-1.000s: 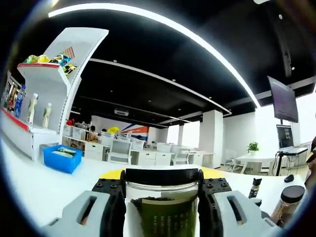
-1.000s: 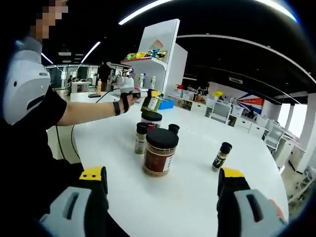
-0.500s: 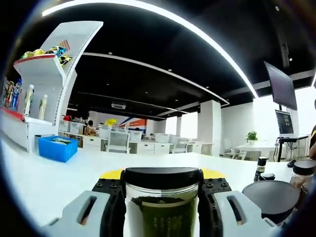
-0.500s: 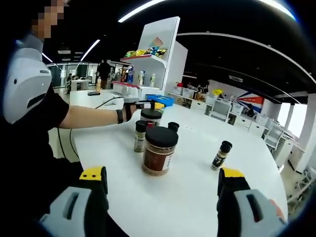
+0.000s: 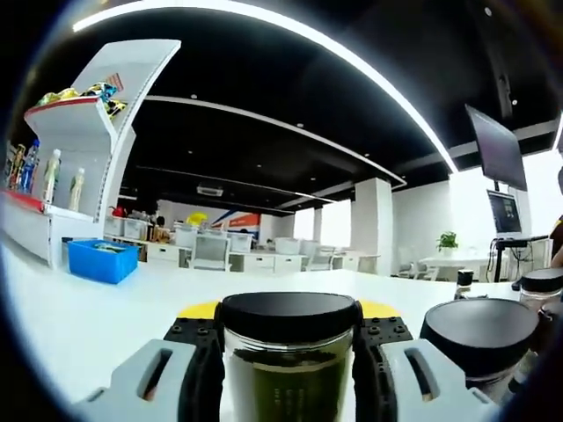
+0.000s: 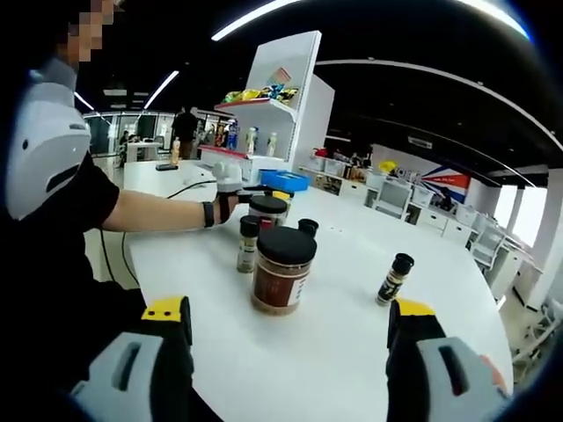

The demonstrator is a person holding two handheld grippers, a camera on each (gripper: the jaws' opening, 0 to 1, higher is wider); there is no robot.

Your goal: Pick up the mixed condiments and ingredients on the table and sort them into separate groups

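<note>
Jar of dark green flakes with a black screw lid (image 5: 288,365) sits clamped in the left tool (image 5: 288,369), both jaws pressed against its clear sides, low over the white tabletop (image 5: 88,308). Just to its right in the left gripper view stands another clear jar with a wide black lid (image 5: 480,330), close beside the held one. Further back on that side, a small dark spice bottle (image 5: 464,283) stands upright.

Over to the right gripper view: the right tool (image 6: 286,338) hangs spread wide above the near edge of the tabletop, nothing between its yellow-tipped jaws. Ahead of it, a squat clear jar of reddish-brown powder with a black lid (image 6: 281,271) stands upright. Just behind and left of it, a slim bottle with a black cap (image 6: 247,246). Off to the right, well apart, a thin dark spice bottle (image 6: 392,279) stands leaning slightly. At the back of the cluster the person's outstretched forearm (image 6: 154,211) reaches to the left tool, with a black-lidded jar at its end. A blue plastic bin (image 5: 102,261) rests near the white display shelf (image 5: 79,132).
</note>
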